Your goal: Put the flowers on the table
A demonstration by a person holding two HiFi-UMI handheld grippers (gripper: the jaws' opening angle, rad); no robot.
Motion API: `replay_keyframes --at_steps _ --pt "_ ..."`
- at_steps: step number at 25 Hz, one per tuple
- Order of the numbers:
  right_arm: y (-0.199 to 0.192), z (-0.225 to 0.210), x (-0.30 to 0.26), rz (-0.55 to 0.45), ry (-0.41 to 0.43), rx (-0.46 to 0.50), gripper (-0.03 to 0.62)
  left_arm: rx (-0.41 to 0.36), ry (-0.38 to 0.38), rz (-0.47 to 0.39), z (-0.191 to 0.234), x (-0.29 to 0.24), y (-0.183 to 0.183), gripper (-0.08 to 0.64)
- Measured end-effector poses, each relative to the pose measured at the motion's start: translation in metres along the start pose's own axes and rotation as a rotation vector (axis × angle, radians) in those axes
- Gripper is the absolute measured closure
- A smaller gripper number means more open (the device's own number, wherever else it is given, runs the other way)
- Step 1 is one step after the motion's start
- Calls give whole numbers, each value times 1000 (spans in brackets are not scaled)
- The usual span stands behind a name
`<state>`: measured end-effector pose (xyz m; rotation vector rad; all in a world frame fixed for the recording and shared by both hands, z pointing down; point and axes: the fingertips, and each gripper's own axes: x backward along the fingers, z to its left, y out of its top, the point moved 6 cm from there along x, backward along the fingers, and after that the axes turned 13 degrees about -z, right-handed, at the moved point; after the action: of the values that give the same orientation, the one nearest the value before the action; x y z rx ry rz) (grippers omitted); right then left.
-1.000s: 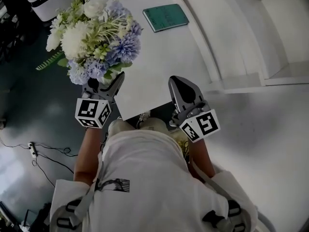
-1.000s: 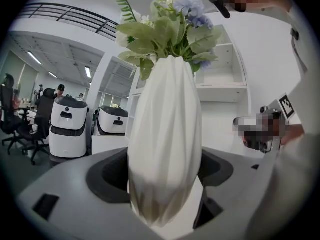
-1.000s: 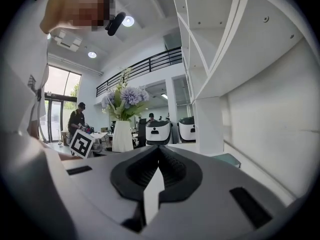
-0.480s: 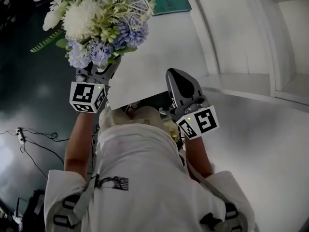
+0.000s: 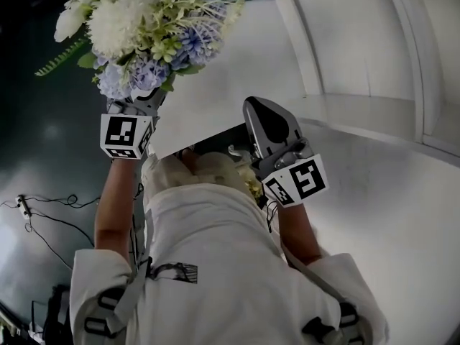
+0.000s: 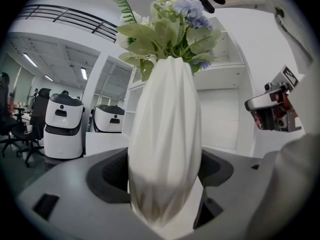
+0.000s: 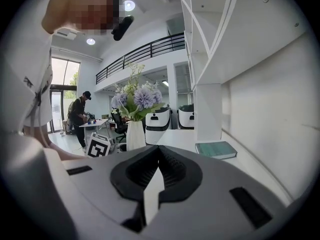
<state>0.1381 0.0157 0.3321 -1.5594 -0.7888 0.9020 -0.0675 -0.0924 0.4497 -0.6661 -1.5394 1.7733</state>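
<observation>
Gripping the white vase (image 6: 165, 134) around its lower body, the left gripper (image 5: 136, 106) is holding the flowers (image 5: 144, 27) upright in the upper left of the head view, across the left edge of the white table (image 5: 237, 70). The right gripper (image 5: 262, 113) is hovering mid-frame by the table's near edge, jaws pressed together on nothing.

To your left a cable (image 5: 23, 205) is trailing across the dark floor (image 5: 43, 142); ahead, a teal book (image 7: 216, 149) is lying flat.
</observation>
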Motion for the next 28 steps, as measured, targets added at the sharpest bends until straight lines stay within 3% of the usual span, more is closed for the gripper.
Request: replay_keyframes --at_steps 14,28 --pt "9 18 4 23 -14 56 581 -28 -30 -45 7 -9 -4 172" --pt "11 36 20 32 -74 50 581 -55 -60 -60 12 -11 -3 172"
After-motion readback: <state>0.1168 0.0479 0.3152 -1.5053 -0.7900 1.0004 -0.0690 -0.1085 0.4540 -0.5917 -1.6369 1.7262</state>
